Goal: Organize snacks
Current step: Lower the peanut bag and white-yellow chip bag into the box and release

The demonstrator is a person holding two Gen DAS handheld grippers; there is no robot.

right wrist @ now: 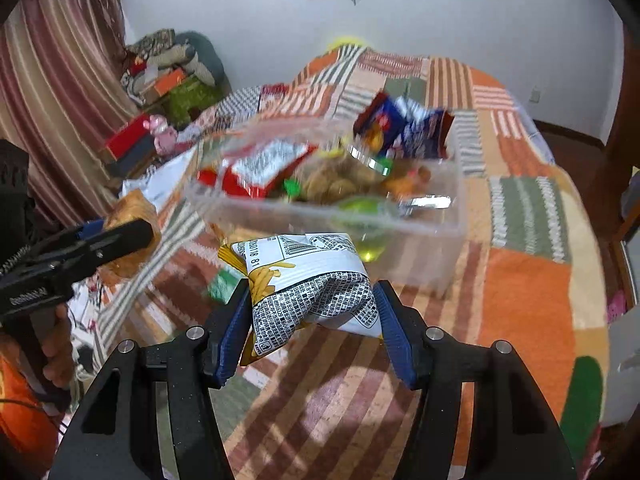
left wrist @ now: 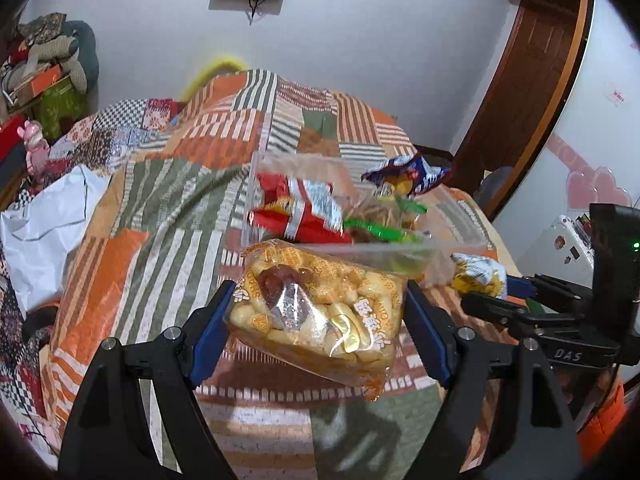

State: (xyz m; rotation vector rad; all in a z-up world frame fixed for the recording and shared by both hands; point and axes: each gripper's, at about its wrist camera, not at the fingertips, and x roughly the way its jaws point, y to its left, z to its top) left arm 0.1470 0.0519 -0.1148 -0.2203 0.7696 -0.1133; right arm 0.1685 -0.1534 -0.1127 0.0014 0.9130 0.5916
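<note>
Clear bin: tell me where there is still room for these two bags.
The clear bin is crowded at its left and middle with the red packet and cookies; the blue bag sticks up at the back. Its near right corner looks barest. The quilt right of the bin is bare.

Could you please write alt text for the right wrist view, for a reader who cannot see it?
The right gripper clamps a white and yellow snack packet with black print above a patchwork orange, green and striped bedspread. Just beyond stands a clear plastic box filled with mixed snack packets. At left, the left gripper holds a transparent bag of golden snacks.
</note>
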